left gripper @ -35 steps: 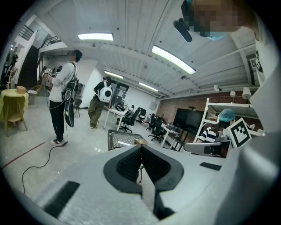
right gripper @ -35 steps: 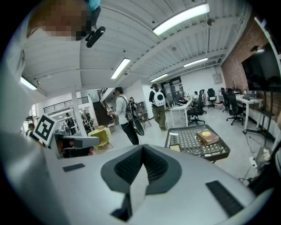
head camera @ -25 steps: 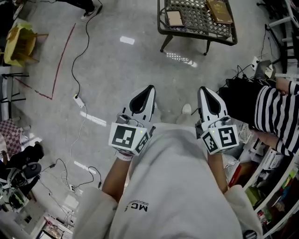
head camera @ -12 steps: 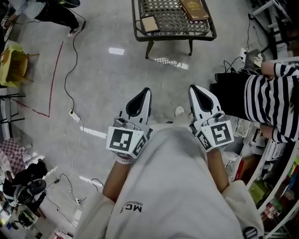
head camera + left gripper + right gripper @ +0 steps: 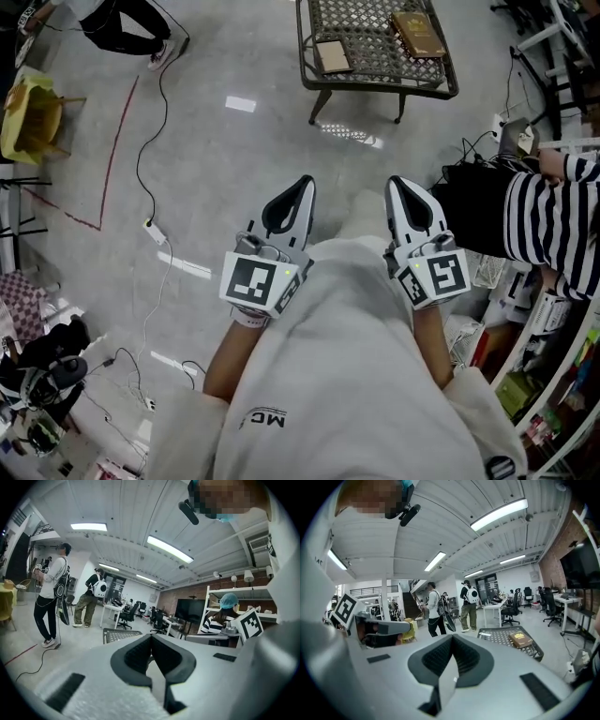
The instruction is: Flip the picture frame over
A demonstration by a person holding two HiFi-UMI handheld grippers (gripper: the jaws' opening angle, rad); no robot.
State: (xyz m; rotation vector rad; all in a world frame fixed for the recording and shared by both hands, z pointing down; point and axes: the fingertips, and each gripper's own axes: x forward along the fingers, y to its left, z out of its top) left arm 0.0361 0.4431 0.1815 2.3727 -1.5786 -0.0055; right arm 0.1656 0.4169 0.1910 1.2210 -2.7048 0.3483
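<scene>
Left claw point(image 5: 303, 180), right claw point(image 5: 395, 182); open floor point(image 5: 272, 131) to table point(image 5: 375, 85)

Mesh table point(image 5: 370, 42) partly beyond top edge

We see our left tongs point(image 5: 151, 638) filling the lower half of the frame. Their two dark ribbed pads point(image 5: 136, 657) meet at the tip, with nothing held between them. Just past the tip, a little left of centre, stands a low wire-mesh desk point(image 5: 117, 633). At the left edge a person in a white top point(image 5: 50, 597) and dark trousers stands on the pale floor point(image 5: 26, 641). Another person with a white backpack point(image 5: 90, 599) stands further back. Right of centre there is a dark screen point(image 5: 190, 610), and beside it a person in a striped top point(image 5: 216, 623) and a teal cap. Long ceiling lights point(image 5: 171, 549) run across the upper frame.
</scene>
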